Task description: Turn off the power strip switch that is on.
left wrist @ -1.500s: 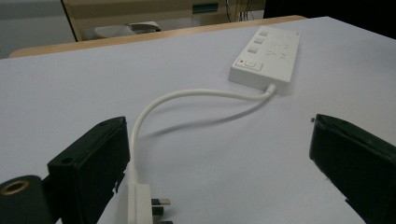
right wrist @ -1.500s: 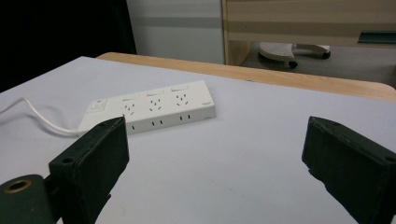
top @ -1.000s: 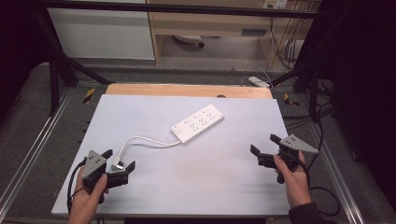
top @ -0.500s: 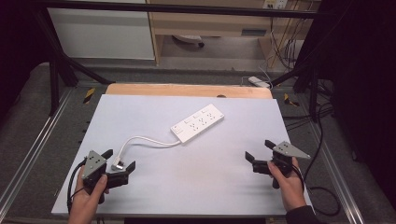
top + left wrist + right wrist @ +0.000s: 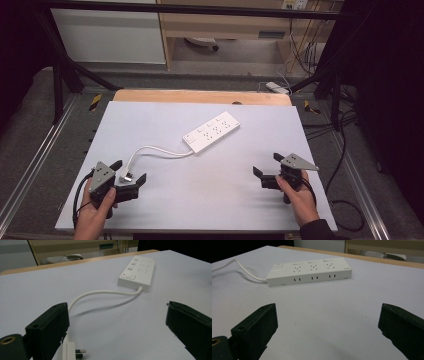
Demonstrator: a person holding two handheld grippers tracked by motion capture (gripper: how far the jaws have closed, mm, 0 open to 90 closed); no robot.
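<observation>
The left gripper (image 5: 129, 176) is wide open around the plug (image 5: 127, 176) at near left. The right gripper (image 5: 267, 170) is wide open too, well apart from the power strip (image 5: 211, 131).

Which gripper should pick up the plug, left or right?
Left. The left gripper is open with the plug lying by its jaw, the cable leading to it. The right gripper, also open, sits across the table, facing the power strip.

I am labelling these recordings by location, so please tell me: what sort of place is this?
Probably a lab or workshop test bench. A dark metal frame surrounds the white table, loose cables hang behind it, and a hand-held gripper waits near a power strip.
</observation>
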